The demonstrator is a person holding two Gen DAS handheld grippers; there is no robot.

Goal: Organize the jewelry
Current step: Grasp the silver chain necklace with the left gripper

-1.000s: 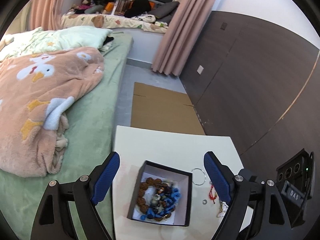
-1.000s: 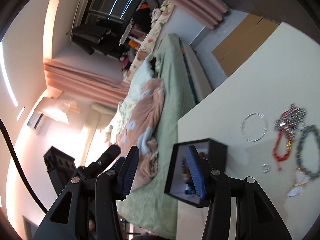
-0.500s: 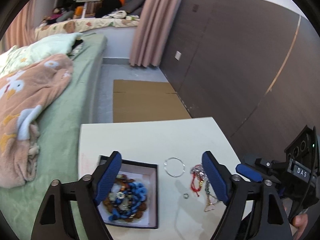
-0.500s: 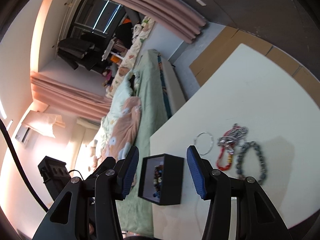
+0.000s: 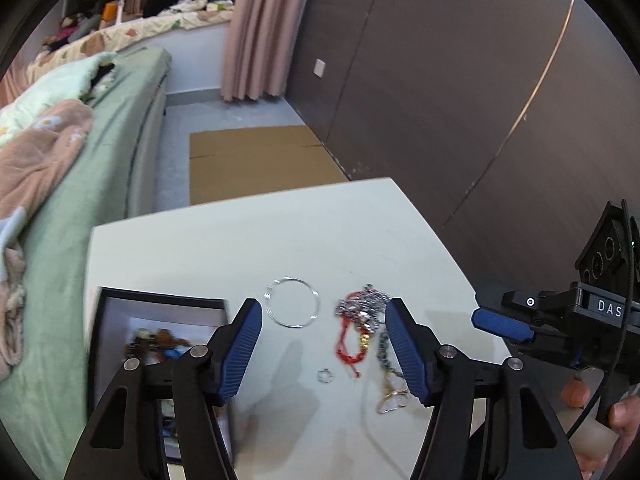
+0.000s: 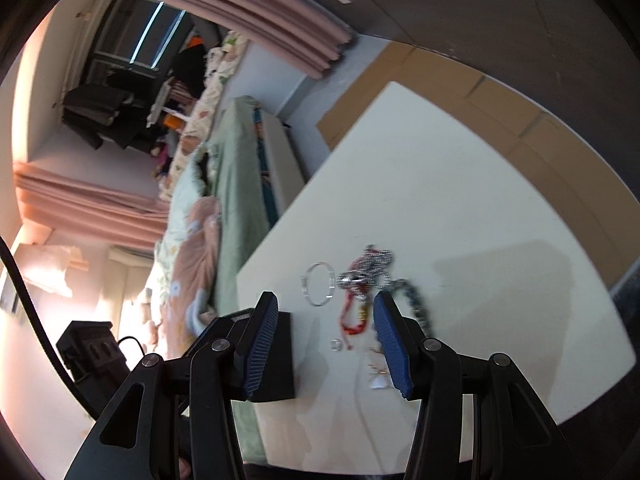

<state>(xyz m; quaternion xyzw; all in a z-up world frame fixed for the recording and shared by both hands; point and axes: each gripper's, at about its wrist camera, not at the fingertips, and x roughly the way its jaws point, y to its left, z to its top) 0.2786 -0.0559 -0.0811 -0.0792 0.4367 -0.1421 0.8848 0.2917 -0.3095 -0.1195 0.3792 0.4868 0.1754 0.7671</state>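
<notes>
1. Jewelry: loose pieces lie on the white tabletop (image 5: 240,248), gathered in the lower centre of the left wrist view.
2. Silver bangle (image 5: 294,307): thin wire hoop, flat on the tabletop, just above and between the left gripper's blue pads.
3. Silver chain cluster (image 5: 362,307): bunched heap just right of the bangle, touching the red piece below it.
4. Red cord bracelet (image 5: 347,346): loop with a small gold charm, running down from the chain cluster.
5. Dark beaded bracelet (image 6: 416,304): grey-blue beads, right of the red cord in the right wrist view; partly hidden behind a gripper finger in both views.
6. Small ring (image 5: 324,375): silver, lying alone below the red cord, apart from the other pieces.
7. Gold-toned piece (image 5: 394,400): pale wire shape at the lower end of the group; too blurred to identify, possibly an earring or pendant.
8. Black box (image 5: 160,304): open, white-lined, at the lower left of the left wrist view, on the tabletop edge nearest the bed. Holds brown and blue beaded items, blurred.
9. Left gripper (image 5: 324,344): released, fingers spread wide, grasping nothing; it hangs over the ring and red cord.
10. Right gripper (image 6: 326,344): released, fingers apart, grasping nothing; seen at the right edge of the left wrist view, held in a hand.
11. Bed (image 5: 100,152): green sheet with a peach blanket, left of the tabletop.
12. Cardboard sheet (image 5: 256,164): flat on the floor beyond the tabletop.
</notes>
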